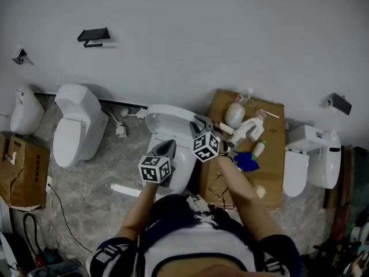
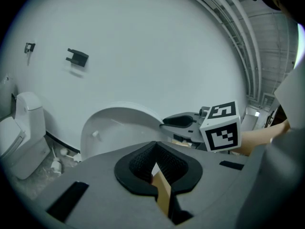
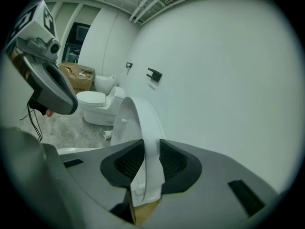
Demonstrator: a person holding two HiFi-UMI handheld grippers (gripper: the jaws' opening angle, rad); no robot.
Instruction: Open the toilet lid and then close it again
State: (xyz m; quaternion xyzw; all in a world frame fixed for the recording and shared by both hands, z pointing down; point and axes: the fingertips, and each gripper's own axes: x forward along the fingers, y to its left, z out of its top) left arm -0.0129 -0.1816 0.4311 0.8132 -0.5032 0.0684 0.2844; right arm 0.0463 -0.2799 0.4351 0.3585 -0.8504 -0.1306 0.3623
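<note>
At toilet's rear: toilet lid [image 3: 136,118] upright, its rim clamped in right gripper [image 3: 147,161]. Left gripper [image 2: 155,168] closed, empty. Lid likely stiff, slick, light.

Head view steeply overhead; gripper views near lid [image 3: 127,122]

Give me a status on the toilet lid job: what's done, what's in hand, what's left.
Done: the white plastic toilet lid stands raised, so the opening step looks finished. In hand: the right gripper is clamped on the lid's rim, while the left gripper is shut on nothing. Left: lowering the lid until it is closed.
</note>
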